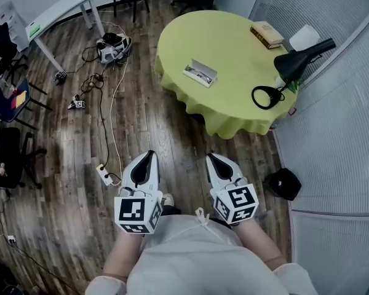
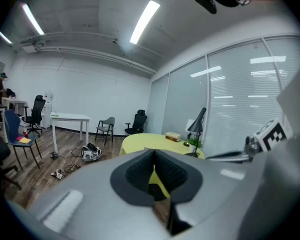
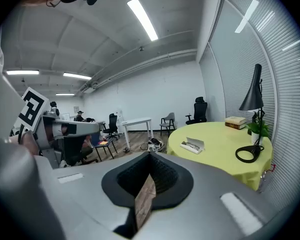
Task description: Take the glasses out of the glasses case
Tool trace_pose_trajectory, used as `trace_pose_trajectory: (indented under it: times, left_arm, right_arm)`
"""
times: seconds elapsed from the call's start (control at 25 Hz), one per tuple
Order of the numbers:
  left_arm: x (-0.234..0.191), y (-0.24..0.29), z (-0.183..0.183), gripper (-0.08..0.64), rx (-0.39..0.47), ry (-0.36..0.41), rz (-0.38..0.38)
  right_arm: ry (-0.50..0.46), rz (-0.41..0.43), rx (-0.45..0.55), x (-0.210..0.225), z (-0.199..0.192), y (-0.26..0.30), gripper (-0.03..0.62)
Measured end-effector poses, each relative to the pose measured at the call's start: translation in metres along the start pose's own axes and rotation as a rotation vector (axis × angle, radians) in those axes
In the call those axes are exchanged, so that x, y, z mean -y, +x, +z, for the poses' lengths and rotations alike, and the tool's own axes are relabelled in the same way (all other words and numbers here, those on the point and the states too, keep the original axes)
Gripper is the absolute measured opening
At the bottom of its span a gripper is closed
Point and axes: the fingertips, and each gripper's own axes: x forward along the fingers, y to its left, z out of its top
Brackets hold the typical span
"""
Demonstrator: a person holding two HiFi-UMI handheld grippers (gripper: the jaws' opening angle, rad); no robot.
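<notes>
- The glasses case [image 1: 200, 73] lies open on the table [image 1: 230, 45], its lid tipped up, toward the 8 o'clock side of the round top.
- In the right gripper view the glasses [image 3: 191, 145] show as thin dark lines in the lower tray of the case (too small to tell how they are folded).
- The table wears a yellow-green cloth that hangs down over the edge all round.
- At 1 o'clock from the case, near the far rim, lies a book [image 1: 267, 34]; just beside it at 3 o'clock stands a white object [image 1: 304, 37] that cannot be identified.
- At 4 o'clock from the case stands a black desk lamp [image 1: 307, 55], with its ring-shaped base [image 1: 267, 97] near the table's edge and a small green plant [image 3: 260, 129] close by.
- Both claws are well apart from the table, held low at 6 o'clock from it, over the wooden floor [image 1: 67, 165].
- The left claw [image 1: 148, 157] has its jaws pressed together, with nothing between them.
- The right claw [image 1: 213, 159] is likewise pressed together and holds nothing.
- On the floor at 9 o'clock from the table lie tangled cables [image 1: 95, 82]; a power strip [image 1: 104, 174] lies just at 9 o'clock of the left claw.
- A black bag [image 1: 283, 183] sits on the floor at 3 o'clock of the right claw, near the blinds.
</notes>
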Motion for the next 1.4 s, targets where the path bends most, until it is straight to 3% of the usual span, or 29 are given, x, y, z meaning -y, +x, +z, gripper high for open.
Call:
trace_pose_trajectory:
  times: [0.32, 0.6, 1.08, 1.4]
  left_arm:
    - [-0.074, 0.019, -0.001, 0.006, -0.047, -0.004, -0.008]
    - [-0.097, 0.073, -0.003, 0.006, -0.068, -0.002, -0.019]
    - [-0.087, 0.256, 0.040, 0.007, -0.090, 0.028, -0.077]
    - [-0.064, 0.378, 0.070, 0.006, -0.069, 0.114, -0.097]
  right_arm:
    - [0.020, -0.015, -0.016, -0.027, 0.014, 0.070, 0.000]
    - [0.030, -0.020, -0.046, -0.003, 0.020, 0.125, 0.000]
    - [0.064, 0.003, -0.037, 0.123, 0.087, 0.248, 0.000]
    - [0.119, -0.054, -0.020, 0.223, 0.114, 0.294, 0.000]
